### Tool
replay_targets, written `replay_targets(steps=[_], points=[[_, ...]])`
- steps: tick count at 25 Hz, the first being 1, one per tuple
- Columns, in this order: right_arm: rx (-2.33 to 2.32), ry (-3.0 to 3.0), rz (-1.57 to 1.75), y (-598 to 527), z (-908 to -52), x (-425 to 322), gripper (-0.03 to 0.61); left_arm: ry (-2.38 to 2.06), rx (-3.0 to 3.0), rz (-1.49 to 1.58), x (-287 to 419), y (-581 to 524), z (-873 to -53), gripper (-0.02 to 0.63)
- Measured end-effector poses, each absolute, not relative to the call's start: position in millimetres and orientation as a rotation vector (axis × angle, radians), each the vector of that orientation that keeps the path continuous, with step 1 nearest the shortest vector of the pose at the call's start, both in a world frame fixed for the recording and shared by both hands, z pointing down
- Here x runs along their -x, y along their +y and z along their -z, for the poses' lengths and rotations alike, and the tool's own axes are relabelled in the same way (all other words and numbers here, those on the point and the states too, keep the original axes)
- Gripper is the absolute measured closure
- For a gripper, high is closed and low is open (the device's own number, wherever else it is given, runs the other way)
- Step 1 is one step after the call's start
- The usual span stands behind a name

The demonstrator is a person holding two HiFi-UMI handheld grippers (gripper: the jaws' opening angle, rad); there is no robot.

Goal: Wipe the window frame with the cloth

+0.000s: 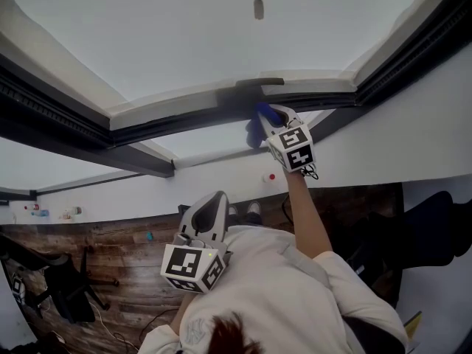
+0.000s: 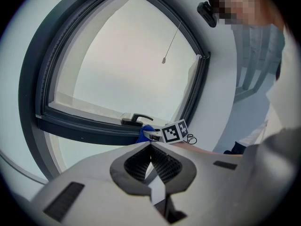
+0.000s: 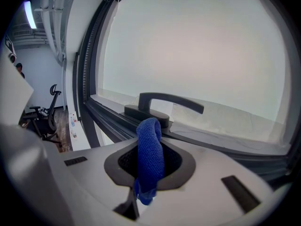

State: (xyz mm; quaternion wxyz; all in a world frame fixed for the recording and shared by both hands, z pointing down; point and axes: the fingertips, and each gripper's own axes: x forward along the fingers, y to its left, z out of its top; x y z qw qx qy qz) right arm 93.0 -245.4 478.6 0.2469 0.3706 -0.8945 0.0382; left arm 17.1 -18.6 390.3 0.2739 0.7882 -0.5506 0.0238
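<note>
Being pinched between the jaws of the right gripper (image 3: 151,142), the blue cloth (image 3: 150,166) is held up at the dark window frame (image 3: 106,119), just beside the handle (image 3: 164,102); contact can't be confirmed. The left gripper (image 2: 151,150) is held lower, jaws pressed together.

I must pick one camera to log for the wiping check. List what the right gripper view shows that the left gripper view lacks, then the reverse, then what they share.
Right gripper view only: the fold of blue cloth seen close up, pinched in the right tool, plus an office chair at far left. Left gripper view only: the left tool, shut and empty, the right tool's marker cube, and a hanging pull cord. Both: the dark window frame, its handle and the cloth beside it.
</note>
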Motion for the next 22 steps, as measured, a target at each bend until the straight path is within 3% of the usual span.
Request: replay_targets(steps=[22], points=[[-1.085, -2.428, -0.129, -253, -479, -121, 0.529, -1.487, -2.127, -0.066, -22, -21, -388, 0.609]])
